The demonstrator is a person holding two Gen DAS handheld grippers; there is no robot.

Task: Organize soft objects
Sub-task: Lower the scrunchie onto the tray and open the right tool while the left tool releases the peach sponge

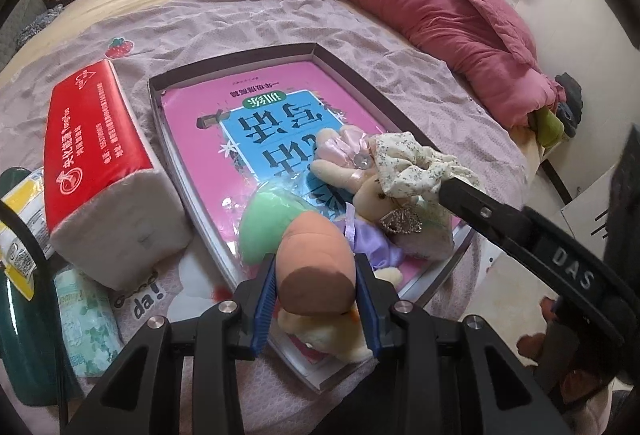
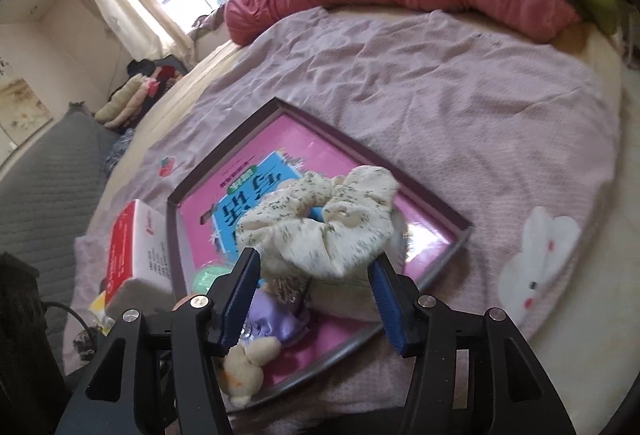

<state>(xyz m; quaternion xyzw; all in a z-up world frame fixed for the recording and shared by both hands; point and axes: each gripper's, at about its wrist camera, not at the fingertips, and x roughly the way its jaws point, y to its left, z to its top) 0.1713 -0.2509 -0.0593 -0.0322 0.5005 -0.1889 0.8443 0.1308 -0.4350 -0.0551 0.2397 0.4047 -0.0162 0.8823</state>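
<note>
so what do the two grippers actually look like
Both are black plastic, with angular, strut-like linkages joined by round silver bolts. The left gripper and right gripper each carry two fingers lined with blue ribbed pads. In the left wrist view the right gripper's side shows raised "DAS" lettering. No cables or sleeves are clearly visible.

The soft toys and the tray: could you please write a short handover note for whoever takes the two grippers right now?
Left gripper: shut on the carrot plush, low over the tray's near end.
Right gripper: open, floral scrunchie loose between its fingers, above the tray.
Done: rabbit doll lies in the tray on the pink book.
Left: release the carrot, withdraw from the scrunchie. Red tissue pack sits outside, left of the tray.
</note>
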